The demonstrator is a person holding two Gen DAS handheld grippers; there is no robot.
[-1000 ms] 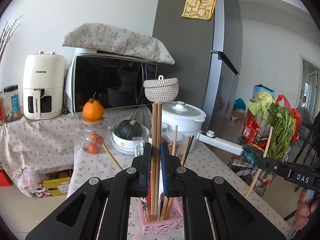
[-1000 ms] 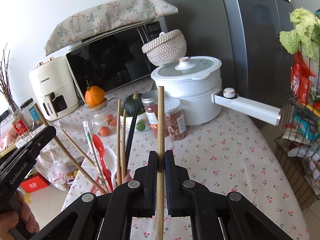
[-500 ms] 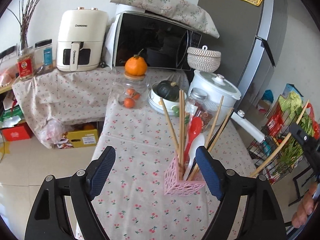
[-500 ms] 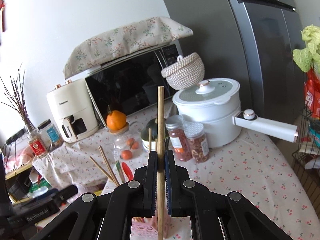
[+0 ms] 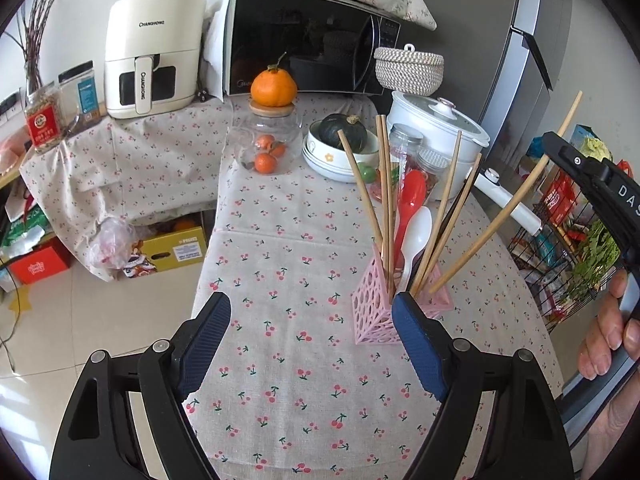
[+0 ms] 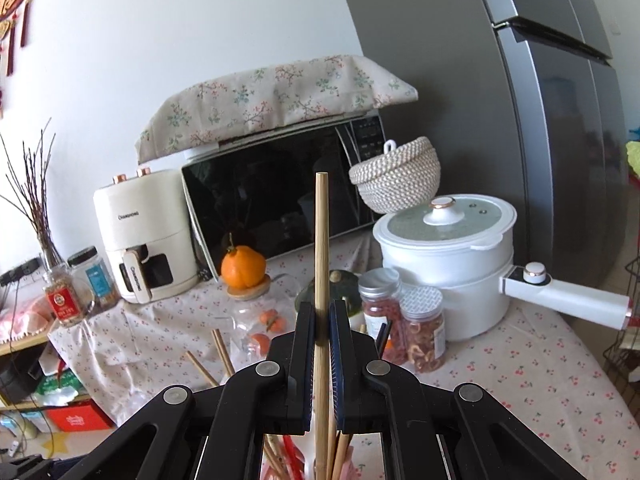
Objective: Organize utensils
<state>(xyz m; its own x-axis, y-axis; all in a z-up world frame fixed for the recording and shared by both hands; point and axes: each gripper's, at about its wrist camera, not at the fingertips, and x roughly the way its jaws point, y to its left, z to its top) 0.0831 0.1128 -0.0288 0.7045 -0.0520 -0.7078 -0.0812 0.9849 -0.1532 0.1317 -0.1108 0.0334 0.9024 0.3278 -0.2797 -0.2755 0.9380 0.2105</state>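
Note:
A pink lattice utensil holder (image 5: 370,312) stands on the cherry-print tablecloth (image 5: 288,272). It holds several wooden chopsticks (image 5: 385,192), a red spoon (image 5: 410,196) and a white spoon (image 5: 418,236). My left gripper (image 5: 310,344) is open and empty, pulled back in front of the holder. My right gripper (image 6: 321,320) is shut on a single wooden chopstick (image 6: 321,248). In the left wrist view that chopstick (image 5: 516,200) slants with its lower end at the holder's right side. The holder's top shows under the right gripper (image 6: 344,468).
On the table behind stand a glass jar (image 5: 272,148) with an orange on top, a bowl with a dark squash (image 5: 342,140), two spice jars (image 6: 400,324) and a white pot (image 6: 448,260) with a long handle. A microwave (image 5: 304,40) and air fryer (image 5: 152,52) stand further back. A wire basket of vegetables (image 5: 576,248) is at right.
My left gripper let go of the pair of chopsticks, opened and drew back from the holder. My right gripper carried its chopstick over to the holder.

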